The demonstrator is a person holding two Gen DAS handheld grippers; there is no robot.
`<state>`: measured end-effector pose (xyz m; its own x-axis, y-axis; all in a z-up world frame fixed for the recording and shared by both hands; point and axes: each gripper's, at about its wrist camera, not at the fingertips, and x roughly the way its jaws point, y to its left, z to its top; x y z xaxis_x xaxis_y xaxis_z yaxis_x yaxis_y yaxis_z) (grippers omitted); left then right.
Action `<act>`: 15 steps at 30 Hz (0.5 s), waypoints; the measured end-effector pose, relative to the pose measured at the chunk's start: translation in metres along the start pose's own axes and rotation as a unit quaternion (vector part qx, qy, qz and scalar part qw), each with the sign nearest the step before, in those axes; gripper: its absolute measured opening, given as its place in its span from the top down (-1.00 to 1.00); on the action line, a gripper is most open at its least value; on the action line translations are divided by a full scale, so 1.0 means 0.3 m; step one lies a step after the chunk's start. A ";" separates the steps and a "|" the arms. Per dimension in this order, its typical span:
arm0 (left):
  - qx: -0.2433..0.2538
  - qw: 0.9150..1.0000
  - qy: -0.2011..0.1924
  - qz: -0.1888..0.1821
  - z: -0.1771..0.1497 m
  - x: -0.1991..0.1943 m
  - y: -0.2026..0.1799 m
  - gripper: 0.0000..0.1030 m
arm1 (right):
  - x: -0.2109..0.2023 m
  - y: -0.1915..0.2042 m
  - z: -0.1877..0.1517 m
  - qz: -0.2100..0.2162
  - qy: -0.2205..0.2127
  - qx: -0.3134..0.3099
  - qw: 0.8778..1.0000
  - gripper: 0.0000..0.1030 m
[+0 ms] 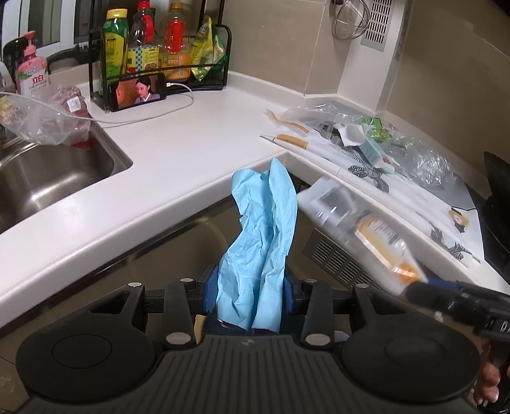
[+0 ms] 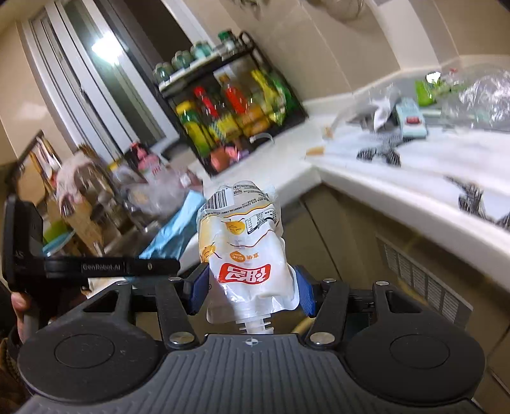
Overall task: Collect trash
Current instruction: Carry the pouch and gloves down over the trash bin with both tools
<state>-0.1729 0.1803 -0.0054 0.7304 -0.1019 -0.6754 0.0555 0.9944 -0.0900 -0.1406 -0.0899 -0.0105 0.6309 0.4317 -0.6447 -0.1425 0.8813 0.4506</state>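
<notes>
Both wrist views angled down — shared countertop (image 1: 197, 133) corner

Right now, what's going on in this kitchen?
A person is collecting trash with two handheld grippers. The left gripper is clamped on a crumpled light-blue wrapper; the right gripper grips an empty white spouted drink pouch. Both are off the counter; more wrappers and plastic bags remain on the white countertop.

One blue crumpled paper (image 1: 259, 242). One white drink pouch (image 2: 245, 258). One phone (image 1: 138, 92). One pink pump bottle (image 1: 32, 71). Three bottles in one black rack (image 1: 223, 57): one green (image 1: 115, 47), two red-capped (image 1: 145, 35). One sink (image 1: 47, 178). One wire strainer (image 1: 350, 20). One desk (image 1: 191, 153).
</notes>
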 end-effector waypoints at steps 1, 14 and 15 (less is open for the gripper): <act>-0.001 1.000 -0.001 0.001 -0.008 -0.002 0.004 0.14 | 0.005 0.008 -0.010 -0.001 0.008 -0.001 1.000 -0.14; -0.009 1.000 -0.019 0.017 -0.029 -0.024 0.030 0.14 | 0.093 0.035 -0.064 -0.013 0.072 0.030 0.997 -0.14; -0.009 1.000 -0.017 0.016 -0.029 -0.023 0.030 0.14 | 0.094 0.037 -0.064 -0.013 0.073 0.029 0.997 -0.14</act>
<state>-0.1833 0.1896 -0.0080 0.7546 -0.0688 -0.6525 0.0201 0.9964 -0.0818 -0.1389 -0.0644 -0.0355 0.5154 0.4355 -0.7381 -0.0797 0.8819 0.4646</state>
